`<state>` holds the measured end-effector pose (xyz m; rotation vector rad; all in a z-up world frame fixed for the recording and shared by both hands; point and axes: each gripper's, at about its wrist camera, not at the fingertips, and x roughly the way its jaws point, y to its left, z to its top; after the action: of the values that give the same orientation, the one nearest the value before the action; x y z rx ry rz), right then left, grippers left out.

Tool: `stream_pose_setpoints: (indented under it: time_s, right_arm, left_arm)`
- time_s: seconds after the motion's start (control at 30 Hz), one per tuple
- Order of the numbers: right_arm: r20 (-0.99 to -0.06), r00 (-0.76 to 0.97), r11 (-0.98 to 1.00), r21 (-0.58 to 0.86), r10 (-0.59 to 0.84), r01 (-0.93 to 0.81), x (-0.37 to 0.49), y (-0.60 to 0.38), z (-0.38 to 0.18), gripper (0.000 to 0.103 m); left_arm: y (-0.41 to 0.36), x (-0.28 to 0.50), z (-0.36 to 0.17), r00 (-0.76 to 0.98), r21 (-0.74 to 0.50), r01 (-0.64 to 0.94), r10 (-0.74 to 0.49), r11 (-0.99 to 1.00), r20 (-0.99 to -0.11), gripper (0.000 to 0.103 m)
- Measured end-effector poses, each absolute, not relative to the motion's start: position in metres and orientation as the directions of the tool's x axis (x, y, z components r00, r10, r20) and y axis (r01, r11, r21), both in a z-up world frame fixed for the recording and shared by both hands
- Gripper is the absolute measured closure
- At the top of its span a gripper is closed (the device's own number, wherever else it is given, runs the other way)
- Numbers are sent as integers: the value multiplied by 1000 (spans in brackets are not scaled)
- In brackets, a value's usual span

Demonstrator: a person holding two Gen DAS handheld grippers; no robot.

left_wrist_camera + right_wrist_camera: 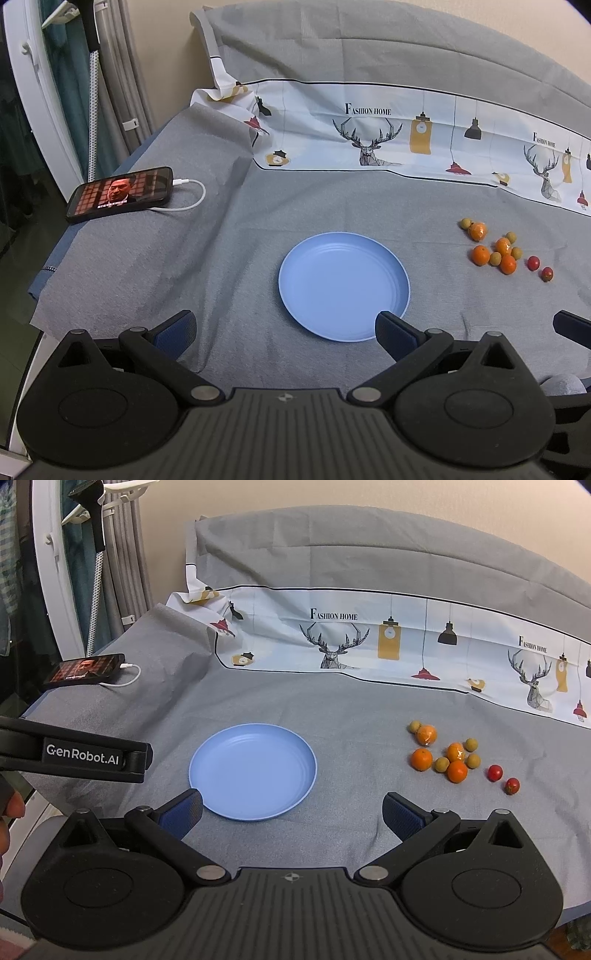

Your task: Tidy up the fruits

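**pip:** Fruit's all bunched at about 3 o'clock from the blue plate [253, 771], well apart from it, on the gray sheet [351, 709]. I count four small oranges [421, 759], four little tan-green round ones [441, 764] that I can't name for sure, and two cherry tomatoes [494, 772] off the pile's 4 o'clock side.

**dov:** Anything on the plate?

**pip:** Nope, bare. Left claw [284, 328] is released, fingers spread wide, hanging at the plate's 6 o'clock edge with nothing between them. Right claw [293, 812] is released too, its left fingertip [184, 810] overlapping the plate's 7 o'clock rim in its own view; can't tell if it's touching.

**dov:** What else is around?

**pip:** Phone [120, 194] with a video playing, white charging cable [192, 197] plugged in, way out at 10 o'clock. Deer-print cloth [406, 136] runs along 12 o'clock.
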<state>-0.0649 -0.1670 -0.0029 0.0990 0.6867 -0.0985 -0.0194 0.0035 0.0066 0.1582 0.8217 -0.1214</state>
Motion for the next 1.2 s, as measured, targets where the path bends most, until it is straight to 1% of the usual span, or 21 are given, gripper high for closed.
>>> stream_pose_setpoints:
  time_s: [0.4,0.7,0.9,1.0,1.1,1.2]
  right_arm:
    - [-636,770,992,49,-57,114,-65,-164,-3,0]
    - [-624,779,994,42,-57,106,-69,-165,1,0]
    - [-618,784,991,51,-65,122,-76,-175,0,0]
    - [-620,779,983,64,-96,173,-81,-191,-5,0]
    - [-616,769,959,76,-170,272,-87,-219,-16,0]
    - [-611,744,918,67,-272,391,-92,-253,-32,0]
  left_arm:
    - [5,-21,8,674,94,171,-47,981,-737,0]
    - [5,-23,16,676,43,175,-89,984,-731,0]
    - [-8,-22,16,649,41,202,-103,979,-754,0]
    - [-21,-21,12,642,34,237,-131,971,-755,0]
    - [-45,-19,5,650,25,290,-177,957,-739,0]
    - [-78,-8,-6,602,35,351,-197,936,-774,0]
